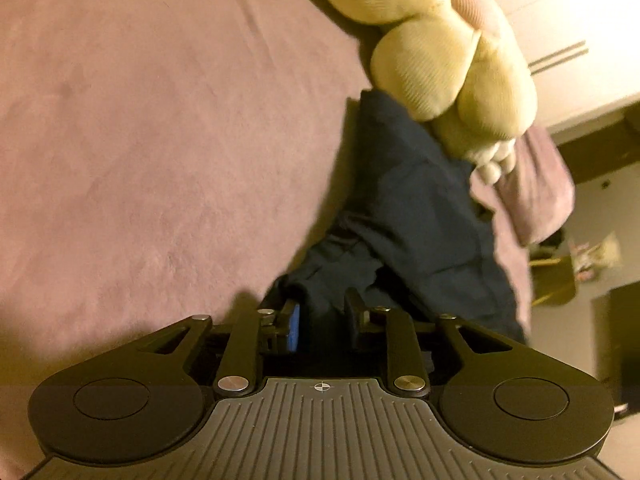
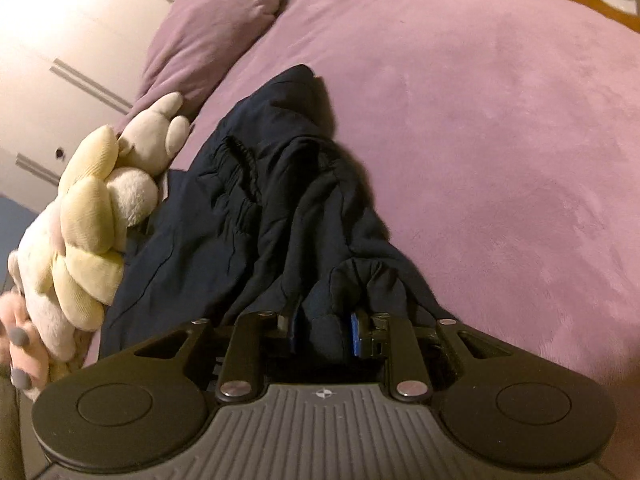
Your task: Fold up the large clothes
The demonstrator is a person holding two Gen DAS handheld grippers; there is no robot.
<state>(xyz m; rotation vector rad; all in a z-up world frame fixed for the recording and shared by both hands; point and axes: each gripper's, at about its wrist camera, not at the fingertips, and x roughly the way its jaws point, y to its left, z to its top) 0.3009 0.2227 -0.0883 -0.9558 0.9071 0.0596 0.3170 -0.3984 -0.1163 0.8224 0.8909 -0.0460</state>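
A dark navy garment point(image 1: 420, 208) lies bunched in a long heap on the purple bed cover point(image 1: 140, 140). In the left wrist view my left gripper point(image 1: 322, 316) stands at the near end of the heap. A fold of navy cloth lies between its fingers, and the jaws look slightly apart from it. In the right wrist view the garment point(image 2: 260, 208) runs from the far crumpled end down to my right gripper point(image 2: 324, 330). That gripper is shut on a thick fold, with both blue pads pressed against the cloth. An elastic waistband shows in the heap.
A cream and yellow plush toy point(image 1: 420, 60) point(image 2: 88, 224) rests on the garment's far side. A purple pillow point(image 2: 216, 28) lies behind it, by a white wardrobe point(image 2: 60, 40). The bed cover point(image 2: 500, 120) stretches wide beside the heap. The floor shows past the bed's edge.
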